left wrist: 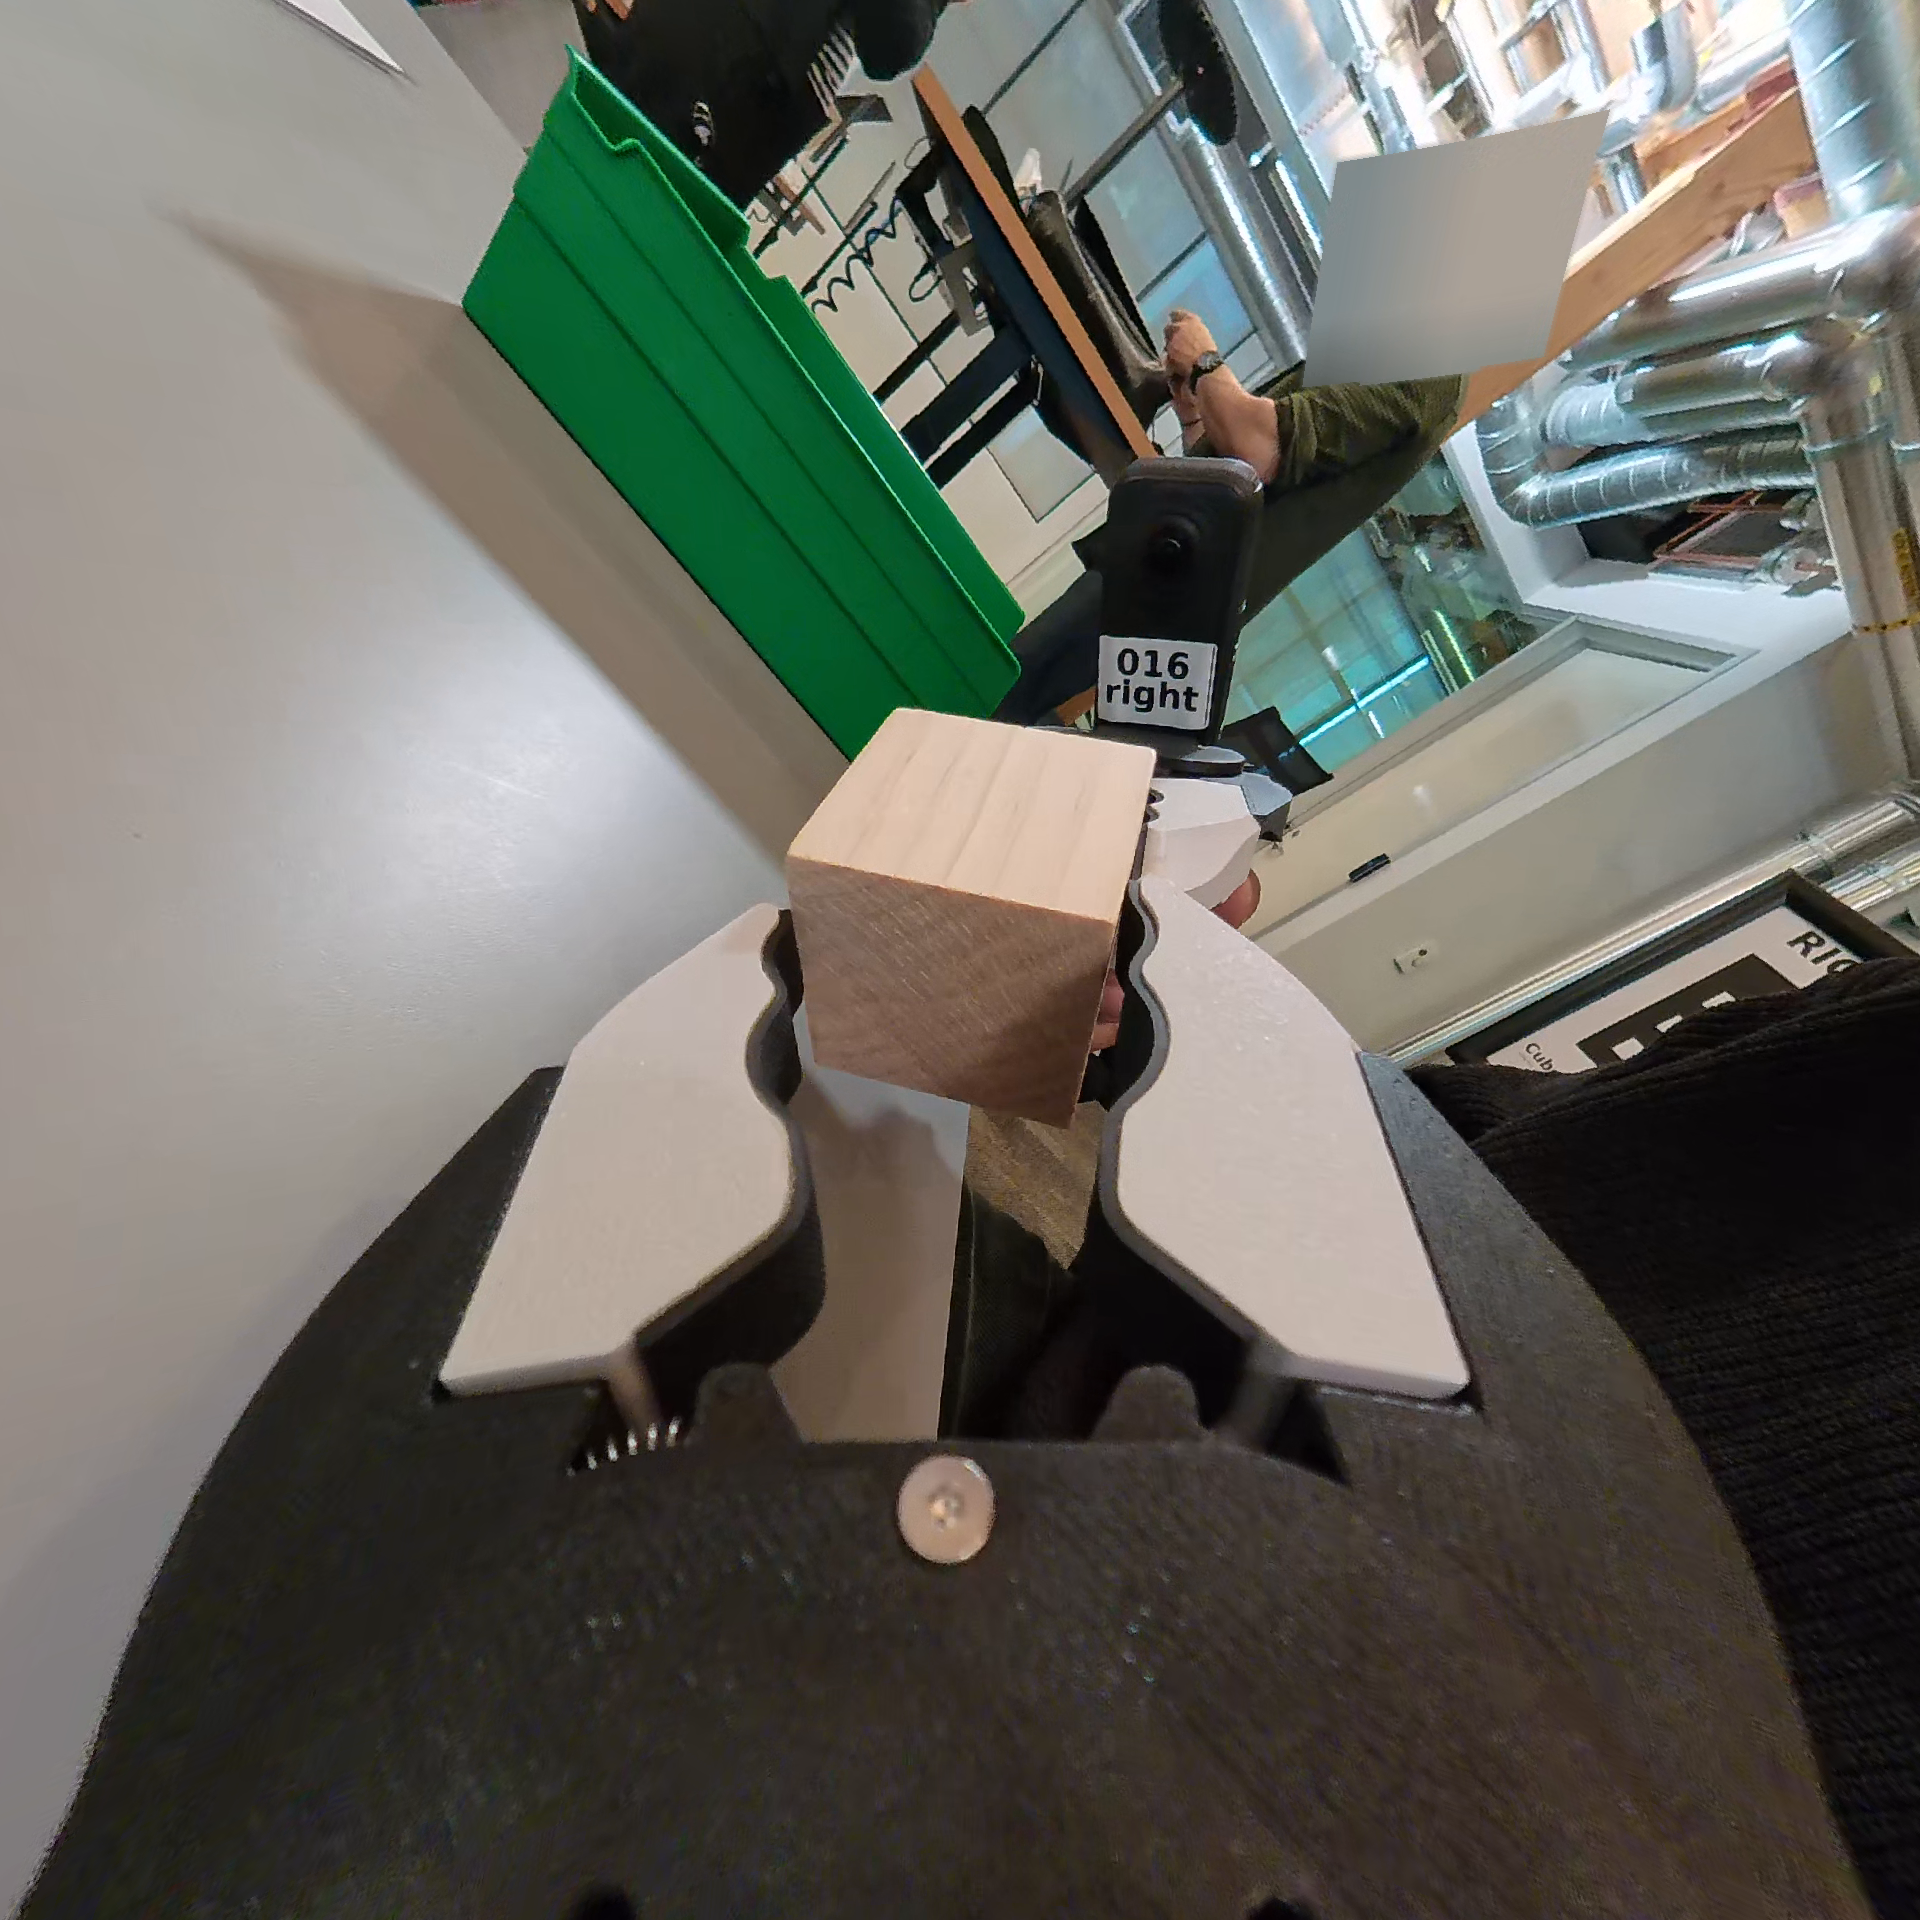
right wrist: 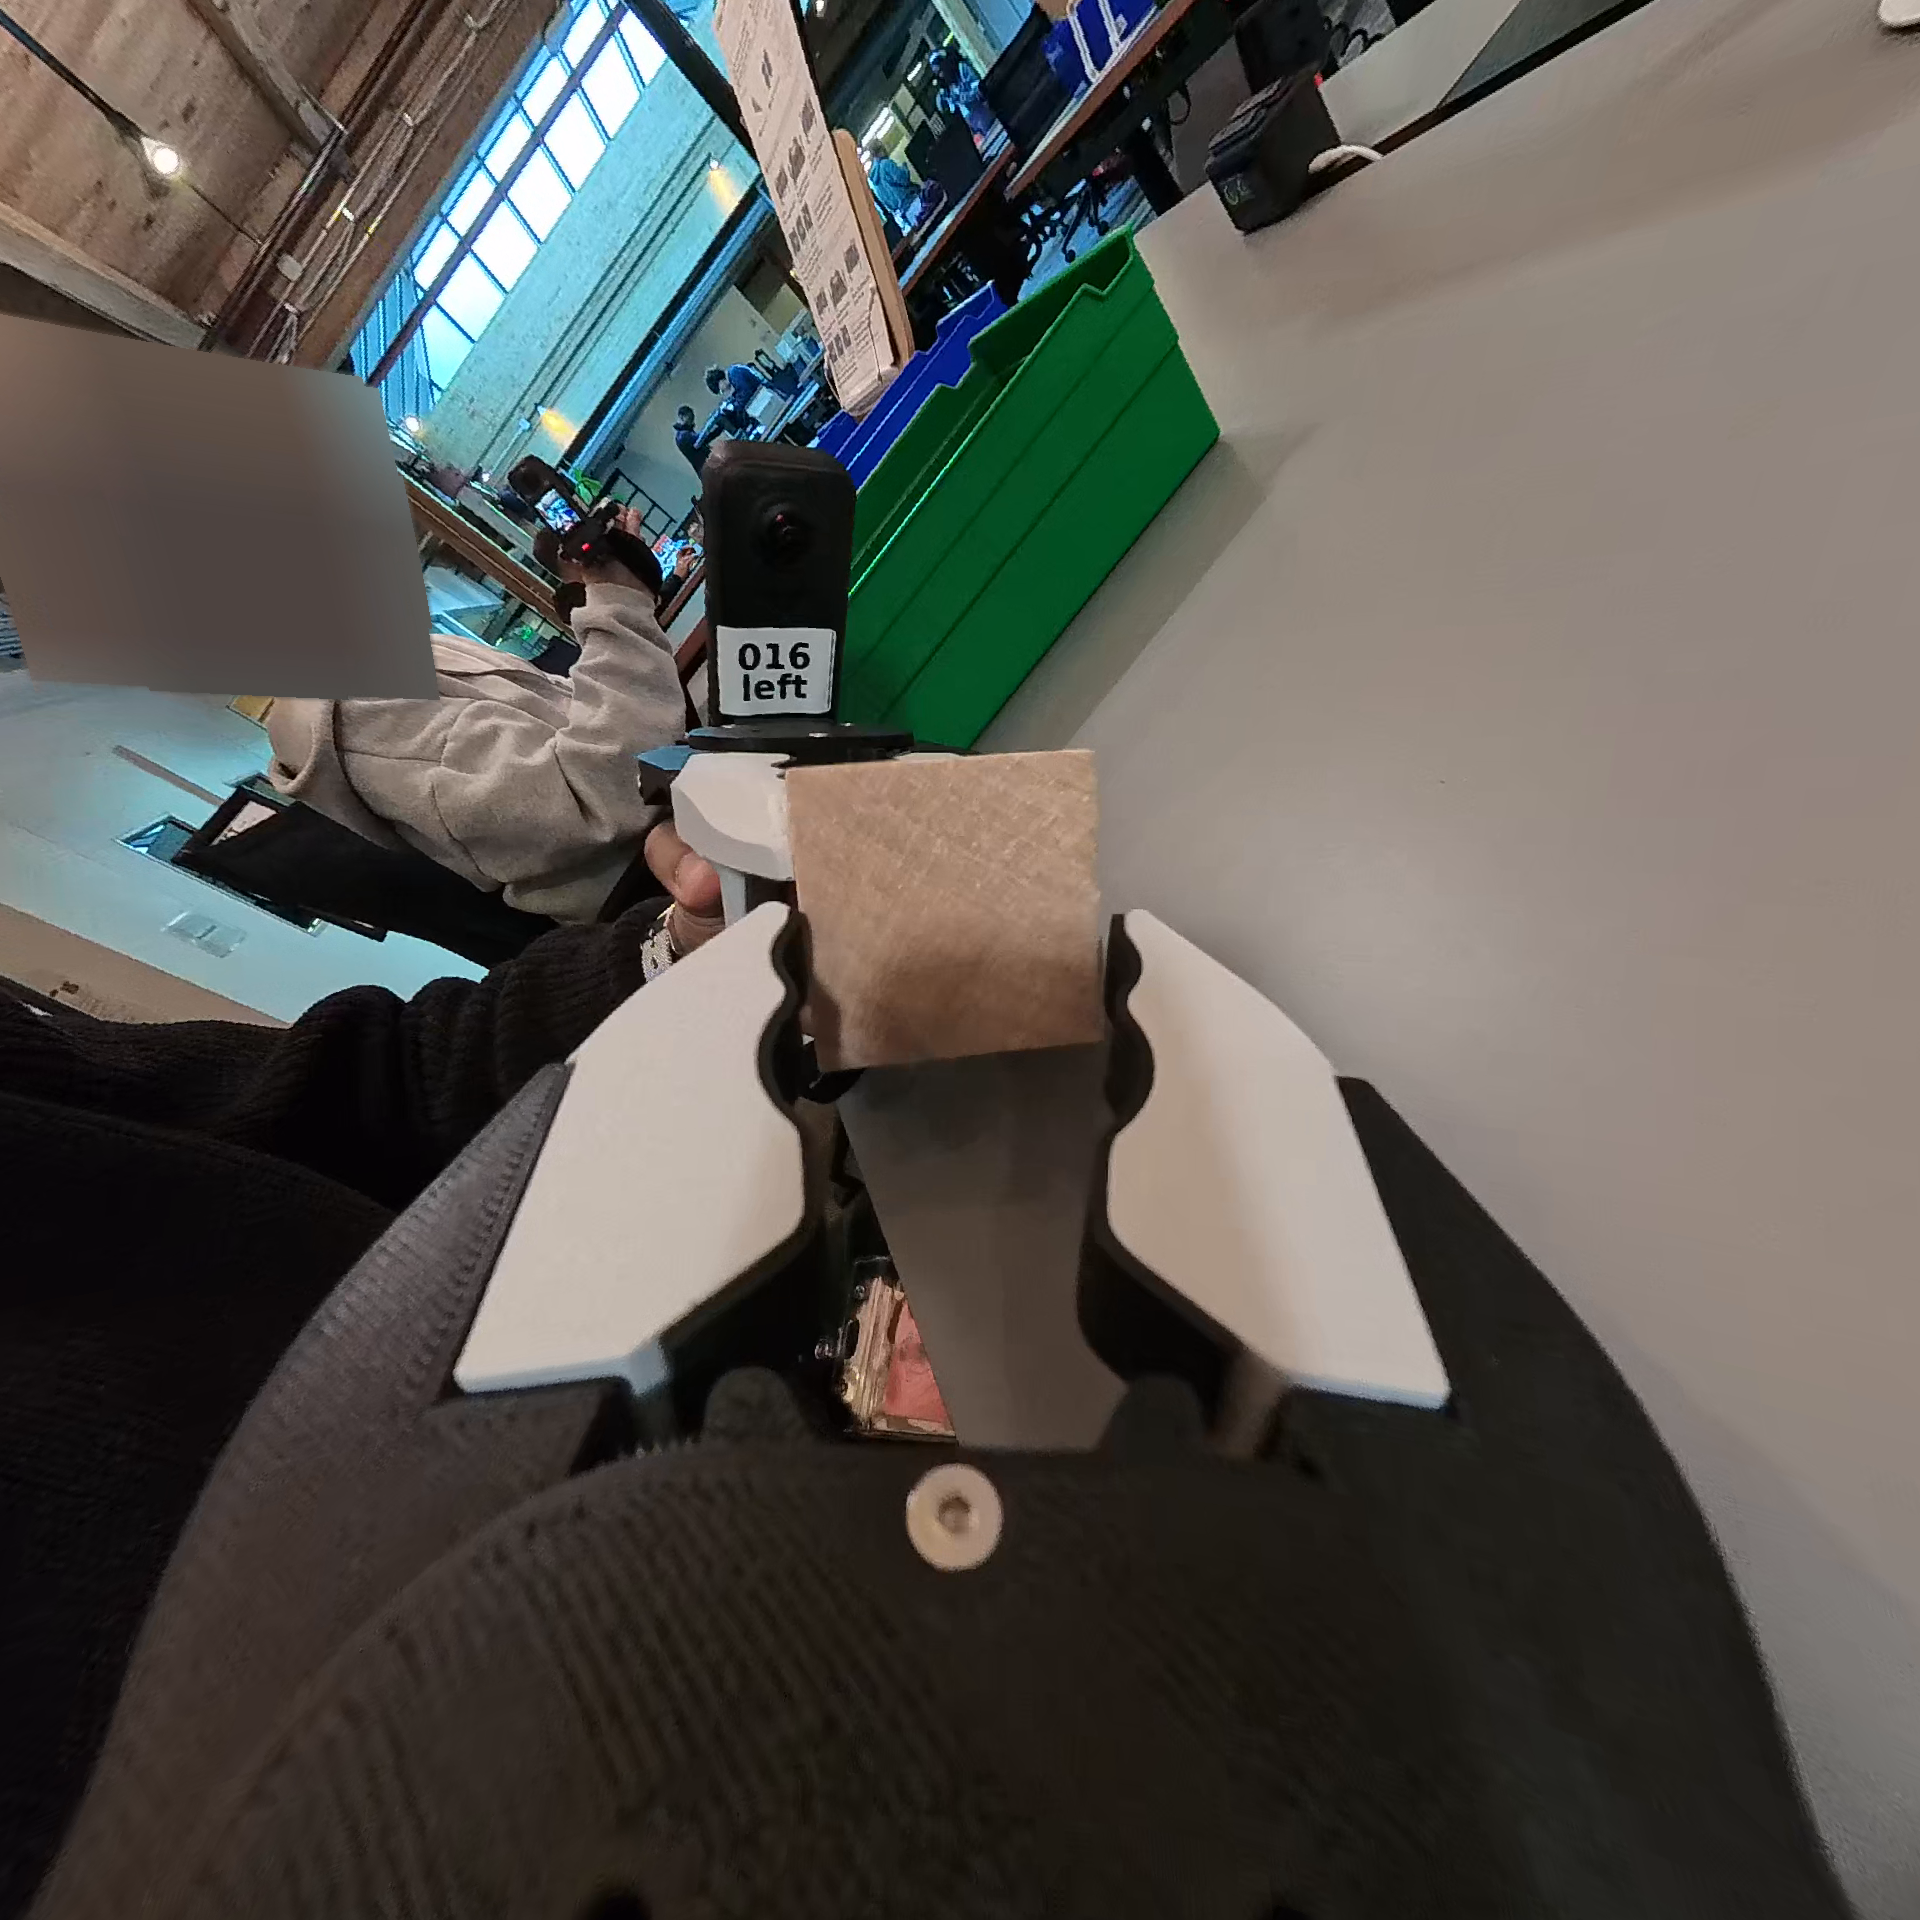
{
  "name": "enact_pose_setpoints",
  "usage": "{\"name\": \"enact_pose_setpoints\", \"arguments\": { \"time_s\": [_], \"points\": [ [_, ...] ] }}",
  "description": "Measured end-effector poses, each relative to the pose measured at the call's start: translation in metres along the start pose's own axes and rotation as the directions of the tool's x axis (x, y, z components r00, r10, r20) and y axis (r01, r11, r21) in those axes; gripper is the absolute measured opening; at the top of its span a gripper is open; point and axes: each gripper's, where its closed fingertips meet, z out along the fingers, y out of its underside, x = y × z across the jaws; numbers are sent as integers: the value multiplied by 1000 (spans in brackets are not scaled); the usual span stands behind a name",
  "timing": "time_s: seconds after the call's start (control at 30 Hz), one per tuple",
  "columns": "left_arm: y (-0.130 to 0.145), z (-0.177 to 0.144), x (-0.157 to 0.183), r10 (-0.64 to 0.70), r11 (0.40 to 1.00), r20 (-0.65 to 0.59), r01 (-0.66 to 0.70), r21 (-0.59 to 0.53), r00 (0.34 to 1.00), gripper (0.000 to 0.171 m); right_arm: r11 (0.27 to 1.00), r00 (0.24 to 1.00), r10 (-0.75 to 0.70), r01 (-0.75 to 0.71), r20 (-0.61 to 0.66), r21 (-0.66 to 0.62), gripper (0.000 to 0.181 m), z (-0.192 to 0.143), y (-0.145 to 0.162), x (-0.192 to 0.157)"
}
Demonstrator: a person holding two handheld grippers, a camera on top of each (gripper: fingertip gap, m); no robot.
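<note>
Biggest thing here is the grey table (left wrist: pixel 260 831), tilted steeply in both wrist views. On it sits a stack of green bins (left wrist: pixel 727 416), well beyond the grippers, with blue bins (right wrist: pixel 914 384) just behind it in the right wrist view. Further off on the table is a small dark box (right wrist: pixel 1273 166).

Behind that, a seated person in a green sleeve (left wrist: pixel 1351 436) and another in a grey hoodie (right wrist: pixel 499 769), both well away from the table.

Now the grippers. They face each other, each with a black camera with a white sticker (right wrist: pixel 777 582) on top. The left gripper (left wrist: pixel 961 966) has its white fingers (left wrist: pixel 665 1143) about halfway apart and pressed on both sides of a wooden cube (left wrist: pixel 966 914), which is up off the table. The right gripper (right wrist: pixel 951 977) comes at the same cube from the opposite end. Its left finger touches the cube's edge, but I can't tell whether its right one does. A black knit sleeve (left wrist: pixel 1714 1195) sits just beside them
</note>
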Motion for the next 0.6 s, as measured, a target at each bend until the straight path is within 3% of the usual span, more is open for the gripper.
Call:
{"name": "enact_pose_setpoints", "arguments": {
  "time_s": [0.33, 0.6],
  "points": [
    [0, 0, -3, -33, 999, 1, 33, 0, 999, 60, 1000, 1000, 3, -3, 5, 20, 57, -2, -4, 0],
    [-12, -5, -4, -186, 978, -67, 191, 79, 980, 60, 990, 991, -122, 126, -60, 71, 64, -8, -16, 2]
  ]
}}
